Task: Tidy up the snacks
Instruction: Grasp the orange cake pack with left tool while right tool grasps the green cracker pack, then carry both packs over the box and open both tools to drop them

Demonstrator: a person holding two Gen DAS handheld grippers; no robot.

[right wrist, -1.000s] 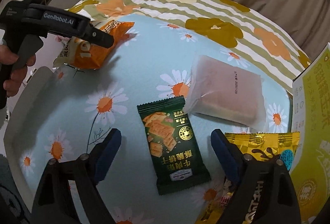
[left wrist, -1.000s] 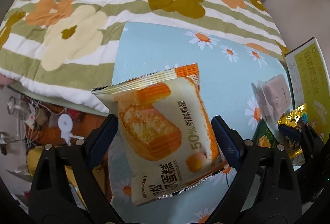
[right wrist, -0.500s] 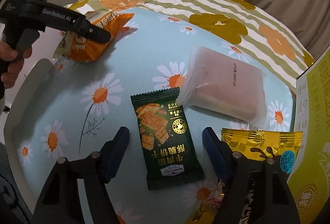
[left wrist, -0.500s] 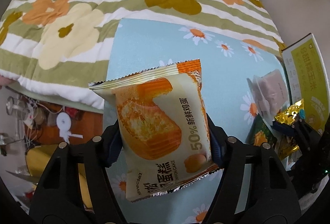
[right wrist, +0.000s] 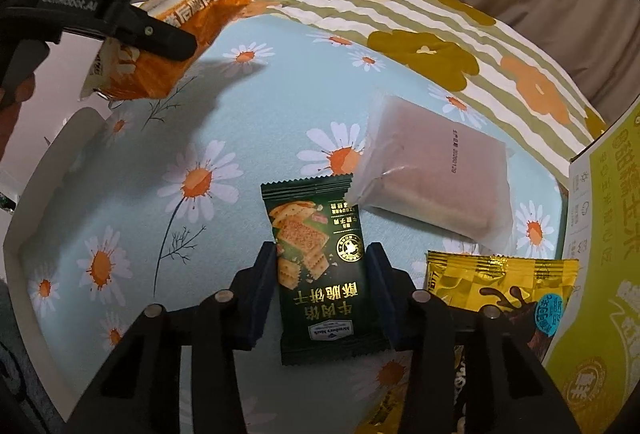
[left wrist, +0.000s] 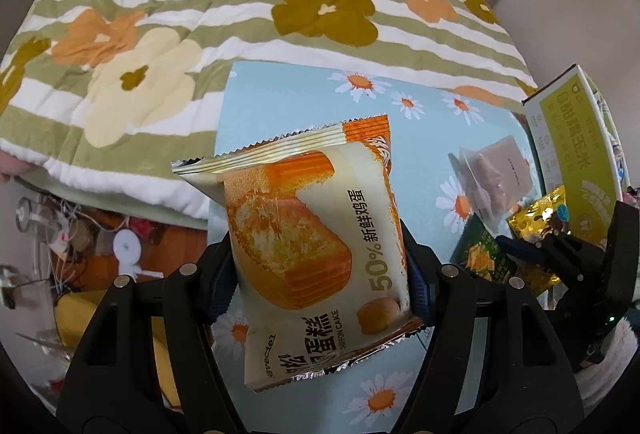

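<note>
My left gripper (left wrist: 316, 270) is shut on an orange and cream chiffon cake packet (left wrist: 304, 226) and holds it above the light blue daisy cloth (left wrist: 280, 102). In the right wrist view the same packet (right wrist: 160, 46) hangs at the far left in the left gripper (right wrist: 152, 34). My right gripper (right wrist: 320, 286) has closed onto a dark green cracker packet (right wrist: 320, 266) lying on the cloth (right wrist: 240, 106); its pads touch the packet's sides. A translucent pinkish cake packet (right wrist: 436, 174) and a gold packet (right wrist: 500, 282) lie to the right.
A yellow-green cardboard box (right wrist: 604, 254) stands at the right edge. A striped flower quilt (left wrist: 200, 14) lies behind the cloth. Off the cloth's left edge, below, lies floor clutter (left wrist: 80, 246). More wrappers (right wrist: 400, 402) lie near the bottom.
Both grippers have closed: the left onto the cake packet and lifted it, the right moved forward and narrowed onto the green cracker packet.
</note>
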